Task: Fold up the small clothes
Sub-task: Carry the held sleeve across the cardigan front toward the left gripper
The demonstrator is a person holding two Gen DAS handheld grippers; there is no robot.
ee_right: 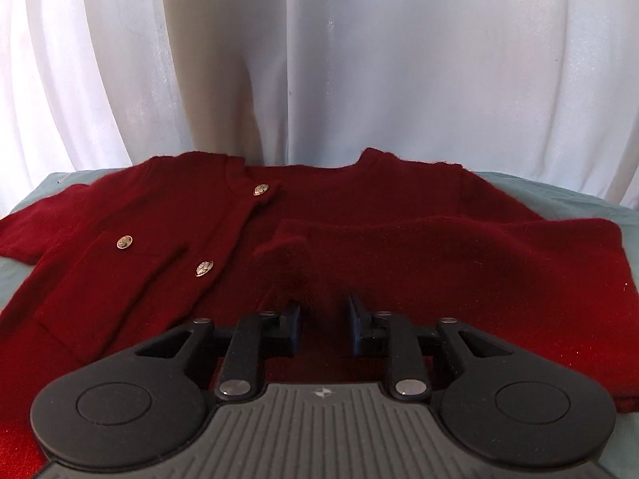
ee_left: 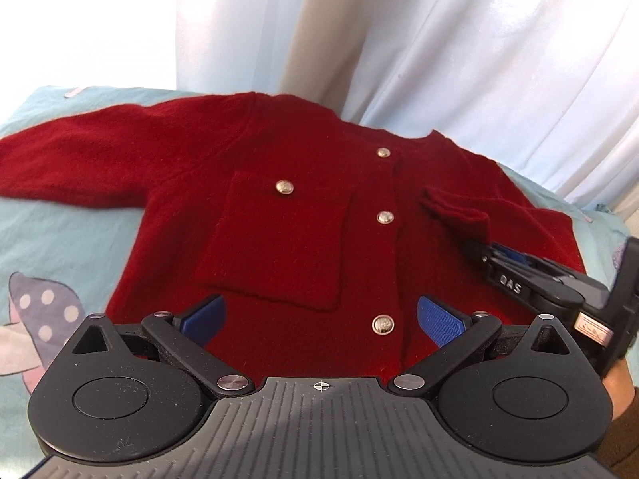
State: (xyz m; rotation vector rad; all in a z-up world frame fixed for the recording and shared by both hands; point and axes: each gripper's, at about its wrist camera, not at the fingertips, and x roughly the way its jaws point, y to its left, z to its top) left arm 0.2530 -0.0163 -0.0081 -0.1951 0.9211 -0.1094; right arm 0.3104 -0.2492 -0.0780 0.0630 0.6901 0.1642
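A small dark red cardigan (ee_left: pixel 279 215) with gold buttons and a chest pocket lies front up on a light blue cloth (ee_left: pixel 60 231). Its left sleeve (ee_left: pixel 80 159) stretches out flat. Its right sleeve (ee_left: pixel 455 209) is folded in over the body, the cuff near the button line. My left gripper (ee_left: pixel 321 319) is open, hovering over the cardigan's lower hem. My right gripper (ee_right: pixel 324 319) sits just behind the folded sleeve's cuff (ee_right: pixel 287 255), its jaws narrowly apart with nothing between them. It also shows in the left wrist view (ee_left: pixel 483 251), tips next to the cuff.
White curtains (ee_left: pixel 399 40) hang close behind the surface. The blue cloth has a cartoon print (ee_left: pixel 44 319) at its left. The person's hand (ee_left: pixel 619 391) shows at the right edge.
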